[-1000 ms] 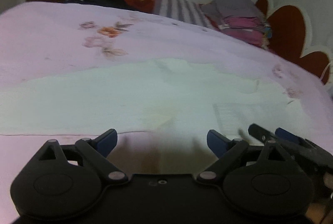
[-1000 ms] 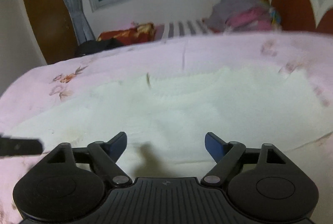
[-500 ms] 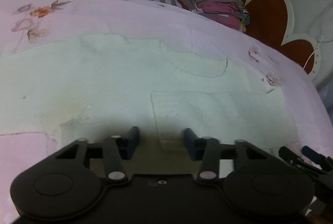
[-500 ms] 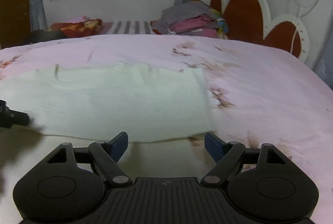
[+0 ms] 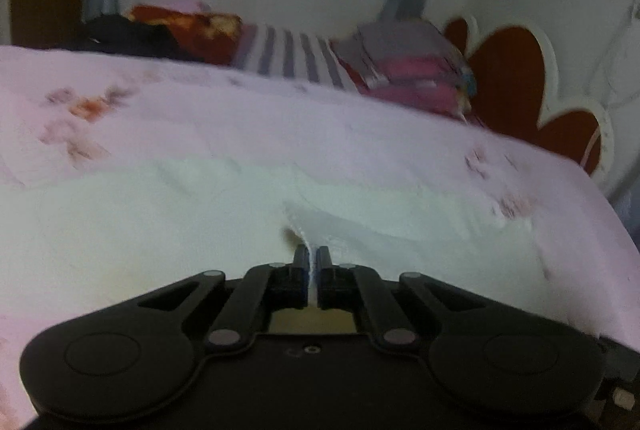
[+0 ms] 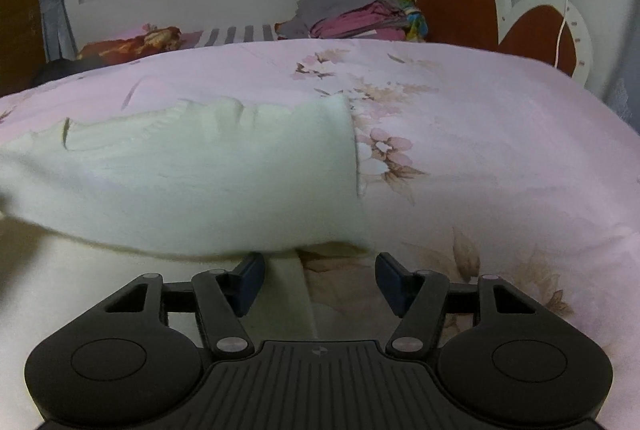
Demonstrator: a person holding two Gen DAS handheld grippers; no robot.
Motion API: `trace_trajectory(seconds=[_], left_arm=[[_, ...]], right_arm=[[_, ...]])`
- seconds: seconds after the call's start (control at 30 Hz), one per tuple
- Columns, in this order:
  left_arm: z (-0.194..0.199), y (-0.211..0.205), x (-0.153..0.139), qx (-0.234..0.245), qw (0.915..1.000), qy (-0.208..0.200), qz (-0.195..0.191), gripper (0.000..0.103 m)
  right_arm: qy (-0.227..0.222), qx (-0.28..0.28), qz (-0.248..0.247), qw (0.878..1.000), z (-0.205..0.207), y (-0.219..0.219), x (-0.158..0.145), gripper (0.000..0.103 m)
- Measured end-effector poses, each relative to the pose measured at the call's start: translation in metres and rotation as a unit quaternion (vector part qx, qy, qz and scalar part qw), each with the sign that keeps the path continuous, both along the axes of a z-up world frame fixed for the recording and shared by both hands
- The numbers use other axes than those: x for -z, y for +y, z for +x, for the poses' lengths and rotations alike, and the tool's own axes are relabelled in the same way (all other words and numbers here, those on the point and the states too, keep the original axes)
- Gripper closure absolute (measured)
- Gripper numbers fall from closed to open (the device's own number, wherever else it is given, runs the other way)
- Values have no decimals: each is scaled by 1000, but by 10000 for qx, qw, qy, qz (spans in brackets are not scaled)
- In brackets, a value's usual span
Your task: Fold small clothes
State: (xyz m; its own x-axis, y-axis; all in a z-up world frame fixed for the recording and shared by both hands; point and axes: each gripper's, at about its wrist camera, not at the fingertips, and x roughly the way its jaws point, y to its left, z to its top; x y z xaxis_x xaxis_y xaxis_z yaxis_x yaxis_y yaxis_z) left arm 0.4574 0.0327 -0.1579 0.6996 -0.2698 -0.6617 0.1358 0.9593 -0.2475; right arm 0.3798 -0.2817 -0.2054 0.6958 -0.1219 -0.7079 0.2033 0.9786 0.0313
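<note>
A cream-white knit garment (image 5: pixel 168 226) lies spread on the pink floral bedsheet (image 5: pixel 280 118). My left gripper (image 5: pixel 312 258) is shut on a raised fold of its near edge; a thin strip of cloth stands between the pads. In the right wrist view the garment (image 6: pixel 208 182) ends in a straight hem at the middle of the view. My right gripper (image 6: pixel 320 270) is open, low over the garment's near right corner, with the cloth edge lying between the fingers.
A stack of folded grey and pink clothes (image 6: pixel 352 16) sits at the far side of the bed, beside a striped cloth (image 5: pixel 288 54) and a red patterned bundle (image 5: pixel 184 26). A brown and white scalloped headboard (image 6: pixel 492 2) stands to the right.
My left gripper has closed from open onto the garment's near edge and pinched up a fold. My right gripper has shifted right to the garment's corner and stayed open.
</note>
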Motion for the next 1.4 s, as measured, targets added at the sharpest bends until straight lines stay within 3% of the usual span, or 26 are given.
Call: trace_trajectory(seconds=[0.13, 0.17, 0.2, 0.23, 0.4, 0.53, 0.63, 0.7, 0.77, 0.8, 0.97, 1.13, 1.27, 1.4], left_arm=[[4, 21, 13, -260, 9994, 165, 128, 99], [5, 23, 18, -302, 9991, 231, 172, 99], [5, 26, 24, -377, 9986, 306, 205, 99], [6, 29, 29, -437, 9982, 365, 203, 99], [7, 41, 38, -654, 9965, 443, 269, 99], [7, 45, 46, -655, 9955, 594, 350, 98], [3, 42, 39, -583, 9961, 538, 391, 73], [-3, 43, 32, -677, 9960, 432, 385, 57], [-10, 47, 24, -773, 9962, 246, 306, 50], [-12, 47, 20, -798, 9962, 164, 294, 48], [-5, 31, 20, -567, 9977, 172, 338, 46], [8, 23, 45, -474, 9961, 444, 590, 46], [7, 23, 50, -399, 9952, 396, 798, 45], [4, 30, 42, -468, 9957, 529, 600, 43]], right_arm=[[-72, -135, 87, 9998, 6, 5, -1, 41], [-97, -165, 115, 9998, 8, 6, -1, 45], [-113, -191, 131, 9997, 10, 8, -2, 61], [-112, -217, 167, 9996, 12, 8, -2, 68], [-14, -182, 289, 9994, 12, 3, 1, 79], [53, -135, 392, 9991, 8, -2, -2, 78], [26, -328, 418, 9986, -2, -2, -12, 76], [-124, -392, 527, 9978, -7, -5, -22, 55], [-363, -345, 504, 9975, -4, -9, -34, 43], [-451, -331, 511, 9971, -1, -11, -38, 43], [-297, -210, 722, 9967, 56, -25, -26, 43], [-142, 37, 722, 9973, 101, -34, -10, 43], [40, 59, 267, 9996, 115, -35, 3, 43], [27, 289, 271, 9992, 108, -41, 1, 43]])
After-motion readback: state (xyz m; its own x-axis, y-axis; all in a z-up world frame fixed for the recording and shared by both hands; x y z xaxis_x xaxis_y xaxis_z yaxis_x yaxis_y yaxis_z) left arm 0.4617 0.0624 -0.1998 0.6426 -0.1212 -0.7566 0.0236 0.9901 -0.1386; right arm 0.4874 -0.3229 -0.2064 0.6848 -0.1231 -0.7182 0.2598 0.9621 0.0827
